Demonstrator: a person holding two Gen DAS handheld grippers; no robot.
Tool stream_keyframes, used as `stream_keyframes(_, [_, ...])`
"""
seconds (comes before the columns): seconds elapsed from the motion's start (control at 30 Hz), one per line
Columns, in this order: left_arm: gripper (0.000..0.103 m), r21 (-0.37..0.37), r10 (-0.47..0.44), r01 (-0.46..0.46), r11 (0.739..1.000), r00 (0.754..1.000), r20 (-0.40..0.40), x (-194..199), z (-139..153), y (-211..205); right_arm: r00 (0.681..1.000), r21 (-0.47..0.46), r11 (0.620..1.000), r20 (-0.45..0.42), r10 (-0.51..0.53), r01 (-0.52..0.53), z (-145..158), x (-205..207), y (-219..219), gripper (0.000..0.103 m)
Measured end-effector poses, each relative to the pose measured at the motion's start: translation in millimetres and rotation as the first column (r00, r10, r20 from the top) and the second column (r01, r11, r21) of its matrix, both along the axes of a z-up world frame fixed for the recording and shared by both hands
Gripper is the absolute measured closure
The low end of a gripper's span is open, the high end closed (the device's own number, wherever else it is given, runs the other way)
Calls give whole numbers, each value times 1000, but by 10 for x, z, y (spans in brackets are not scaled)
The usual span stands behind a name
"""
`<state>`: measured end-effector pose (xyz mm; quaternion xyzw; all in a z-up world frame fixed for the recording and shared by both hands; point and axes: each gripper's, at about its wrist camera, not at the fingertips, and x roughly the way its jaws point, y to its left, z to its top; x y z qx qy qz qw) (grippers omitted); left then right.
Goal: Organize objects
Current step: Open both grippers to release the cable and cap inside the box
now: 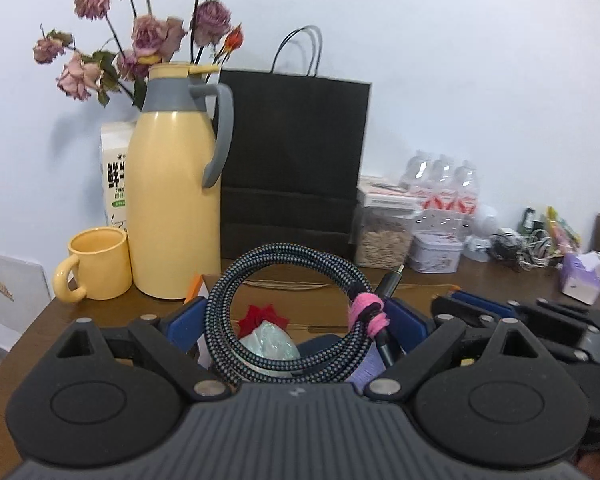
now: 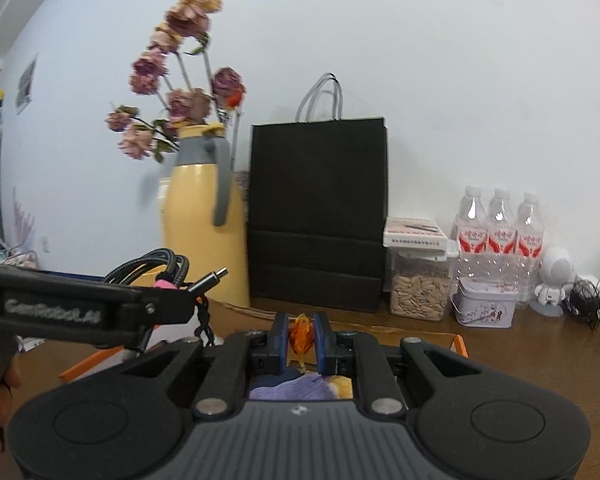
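My left gripper (image 1: 300, 316) is shut on a coiled braided cable (image 1: 256, 280) bound with a pink tie (image 1: 366, 312); the coil stands upright between the blue pads above an open cardboard box (image 1: 340, 300). Inside the box I see a red item (image 1: 262, 316) and a pale green wrapped item (image 1: 272, 342). My right gripper (image 2: 302, 336) is shut on a small orange wrapped item (image 2: 301, 338) over the same box (image 2: 432, 338). The left gripper with the cable (image 2: 152, 268) shows at the left of the right wrist view.
On the brown table (image 1: 480, 276) stand a yellow thermos jug (image 1: 172, 208), a yellow mug (image 1: 96, 264), a black paper bag (image 1: 292, 160), a seed jar (image 1: 384, 236), a tin (image 1: 436, 254), water bottles (image 1: 444, 184) and dried roses (image 1: 148, 36).
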<state>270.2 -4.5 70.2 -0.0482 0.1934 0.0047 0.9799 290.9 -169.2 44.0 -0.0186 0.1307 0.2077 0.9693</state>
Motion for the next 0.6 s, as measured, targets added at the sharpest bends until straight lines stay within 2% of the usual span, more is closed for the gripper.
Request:
stream_keyframes(0.23, [7, -7, 9, -10, 1000, 998, -55, 206, -208, 53, 998, -7, 1000, -54, 14, -15, -218, 133, 4, 91])
stream_keyframes(0.53, [4, 11, 4, -4, 1000, 999, -35, 174, -247, 20, 998, -22, 1000, -64, 12, -14, -240, 74, 18, 89])
stream_keyframes(0.6, [0, 7, 17, -17, 1000, 1000, -13, 138, -240, 29, 998, -21, 1000, -68, 4, -6, -241, 61, 8, 65])
